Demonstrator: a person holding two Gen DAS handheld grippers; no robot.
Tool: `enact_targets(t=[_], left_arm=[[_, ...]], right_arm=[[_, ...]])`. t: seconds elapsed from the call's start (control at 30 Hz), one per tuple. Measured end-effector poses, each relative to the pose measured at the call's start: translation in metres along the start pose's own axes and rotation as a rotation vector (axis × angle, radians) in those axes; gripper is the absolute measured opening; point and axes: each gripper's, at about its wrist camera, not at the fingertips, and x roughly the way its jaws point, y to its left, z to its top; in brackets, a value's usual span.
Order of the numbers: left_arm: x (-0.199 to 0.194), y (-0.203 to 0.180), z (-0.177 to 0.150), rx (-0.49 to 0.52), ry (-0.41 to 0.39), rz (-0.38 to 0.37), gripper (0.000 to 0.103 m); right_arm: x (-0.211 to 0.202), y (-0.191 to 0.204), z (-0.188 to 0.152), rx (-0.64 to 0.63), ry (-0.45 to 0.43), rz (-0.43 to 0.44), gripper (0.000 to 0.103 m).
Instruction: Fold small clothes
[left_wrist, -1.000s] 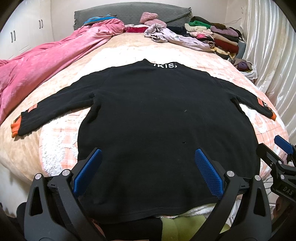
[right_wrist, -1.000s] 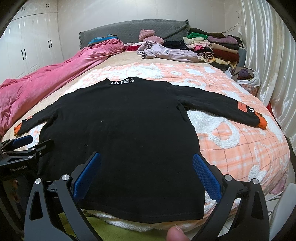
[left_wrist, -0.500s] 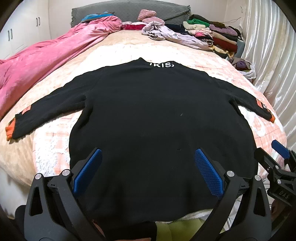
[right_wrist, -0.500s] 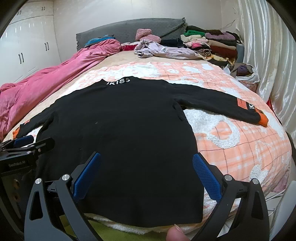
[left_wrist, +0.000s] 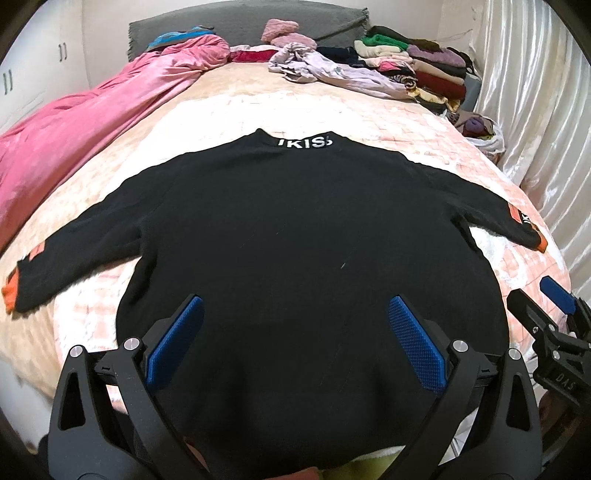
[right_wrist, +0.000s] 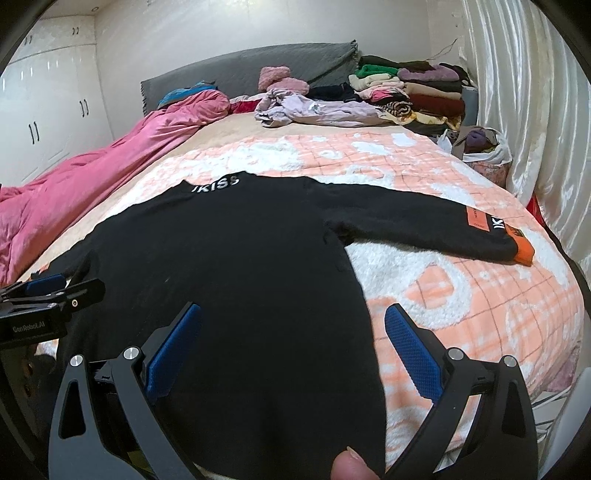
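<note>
A black long-sleeved sweater (left_wrist: 295, 240) lies flat on the bed, sleeves spread, white lettering at the collar, orange cuffs; it also shows in the right wrist view (right_wrist: 236, 266). My left gripper (left_wrist: 295, 339) is open and empty above the sweater's lower middle, near the hem. My right gripper (right_wrist: 293, 347) is open and empty over the hem's right part, straddling the sweater's right side edge. The right gripper also shows in the left wrist view (left_wrist: 554, 317) at the right edge. The left gripper shows in the right wrist view (right_wrist: 51, 291) at the left.
The bed has a peach and white checked blanket (right_wrist: 461, 295). A pink quilt (left_wrist: 74, 133) lies along the left side. Loose lilac clothes (left_wrist: 325, 74) and a stack of folded clothes (left_wrist: 417, 70) sit by the grey headboard. A white curtain (right_wrist: 524, 110) hangs on the right.
Both grippers have moved forward and lower over the sweater's hem. They stay open. The sweater has not moved.
</note>
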Motion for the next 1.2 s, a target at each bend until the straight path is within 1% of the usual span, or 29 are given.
enact_targets(t=[0.13,0.27,0.53,0.6,0.73,0.97,1.2], left_arm=[[0.007,-0.005,0.010,-0.002,0.004,-0.036,0.094],[0.013,-0.009,0.020,0.010,0.003,-0.028,0.094],[0.021,-0.014,0.040,0.007,-0.005,-0.044,0.094],[0.024,-0.016,0.044,0.009,-0.004,-0.044,0.094],[0.029,-0.022,0.051,0.017,-0.006,-0.052,0.094],[0.038,-0.033,0.062,0.019,-0.005,-0.067,0.094],[0.055,-0.048,0.075,0.047,0.006,-0.086,0.094]], right_arm=[[0.006,-0.012,0.007,0.015,-0.008,-0.020,0.099],[0.011,-0.027,0.014,0.056,-0.019,-0.035,0.099],[0.013,-0.057,0.030,0.115,-0.057,-0.074,0.099],[0.013,-0.065,0.033,0.122,-0.068,-0.097,0.099],[0.012,-0.081,0.039,0.135,-0.093,-0.100,0.099],[0.015,-0.111,0.051,0.175,-0.129,-0.154,0.099],[0.028,-0.143,0.055,0.216,-0.092,-0.218,0.099]])
